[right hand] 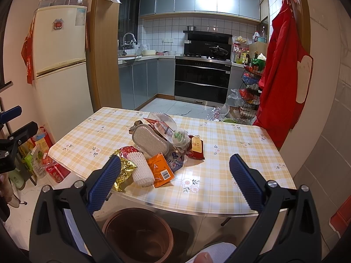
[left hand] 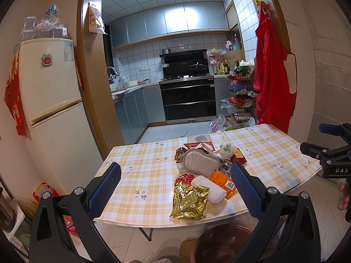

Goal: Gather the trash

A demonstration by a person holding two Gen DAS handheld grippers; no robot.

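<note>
A pile of trash lies on the checked table (left hand: 142, 171) (right hand: 219, 175): a gold foil bag (left hand: 188, 201) (right hand: 125, 173), a white foam net (left hand: 208, 188) (right hand: 140, 171), an orange packet (left hand: 223, 183) (right hand: 161, 169), a grey sponge pad (left hand: 200, 162) (right hand: 149, 140), a crushed can (left hand: 226, 167) (right hand: 175, 154) and a red packet (right hand: 197, 148). A brown bin (left hand: 223, 243) (right hand: 138, 234) stands on the floor below the table's near edge. My left gripper (left hand: 175, 188) is open and empty, above the near edge by the pile. My right gripper (right hand: 175, 179) is open and empty, just right of the pile.
A cream fridge (left hand: 50, 100) (right hand: 59, 65) stands at the left. Bags and packets (right hand: 41, 160) lie on the floor by it. A red apron (left hand: 272, 76) (right hand: 283, 70) hangs at the right by a wire rack (right hand: 250, 92). The kitchen lies beyond the doorway.
</note>
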